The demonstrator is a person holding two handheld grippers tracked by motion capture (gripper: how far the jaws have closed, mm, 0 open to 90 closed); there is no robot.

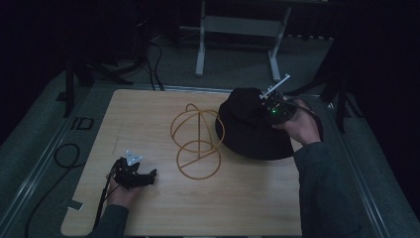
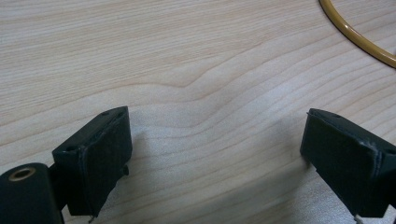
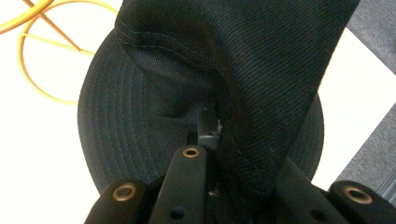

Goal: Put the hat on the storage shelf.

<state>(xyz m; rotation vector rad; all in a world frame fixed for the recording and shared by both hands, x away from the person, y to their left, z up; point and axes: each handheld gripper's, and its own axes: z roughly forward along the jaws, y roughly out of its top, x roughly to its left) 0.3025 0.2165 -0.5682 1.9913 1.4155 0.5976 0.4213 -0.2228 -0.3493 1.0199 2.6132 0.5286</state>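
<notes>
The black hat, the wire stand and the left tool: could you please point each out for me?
hat (image 1: 247, 141), high view, on the brim's front.
wire stand (image 1: 198, 174), high view, on its base ring.
left tool (image 1: 148, 174), high view, between its open fingertips.

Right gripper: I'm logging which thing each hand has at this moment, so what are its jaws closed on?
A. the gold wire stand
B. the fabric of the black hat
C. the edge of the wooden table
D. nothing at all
B: in the right gripper view the right gripper pinches a fold of the black hat, while the gold wire stand sits apart on the table.
</notes>
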